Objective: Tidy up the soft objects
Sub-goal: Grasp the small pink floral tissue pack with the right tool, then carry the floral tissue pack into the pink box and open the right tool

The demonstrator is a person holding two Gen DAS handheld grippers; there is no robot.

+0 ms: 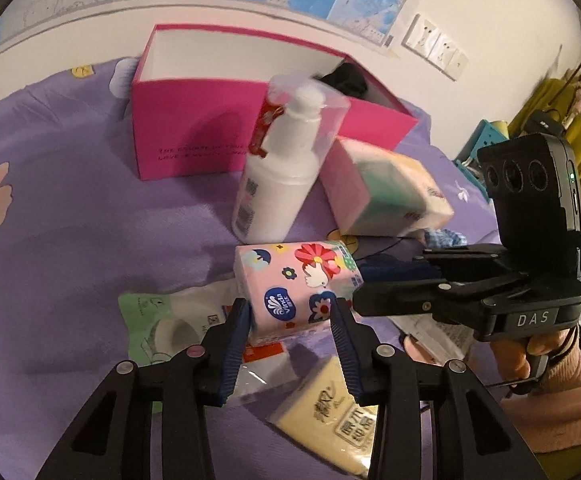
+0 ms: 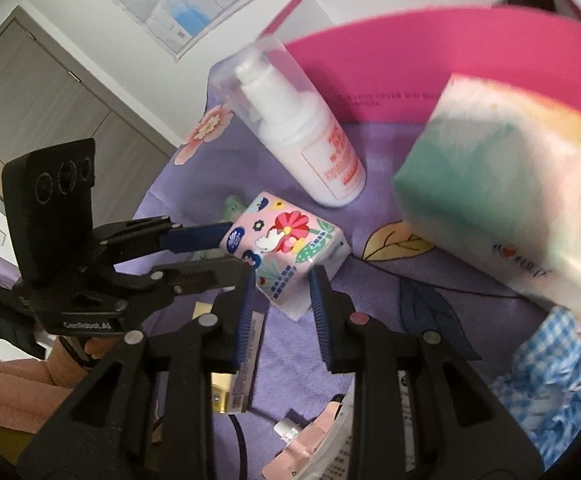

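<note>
My left gripper (image 1: 290,312) clamps floral tissue pack (image 1: 290,280), long axis pointing toward pink box (image 1: 194,128) straight ahead. Right gripper (image 2: 282,280) open, empty, beside pack.

Glossy plastic-wrapped tissue pack (image 1: 294,284)

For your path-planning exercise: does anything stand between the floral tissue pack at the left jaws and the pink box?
Yes. The white pump bottle stands upright between the floral tissue pack and the pink box; a pastel tissue pack lies just right of it.
</note>
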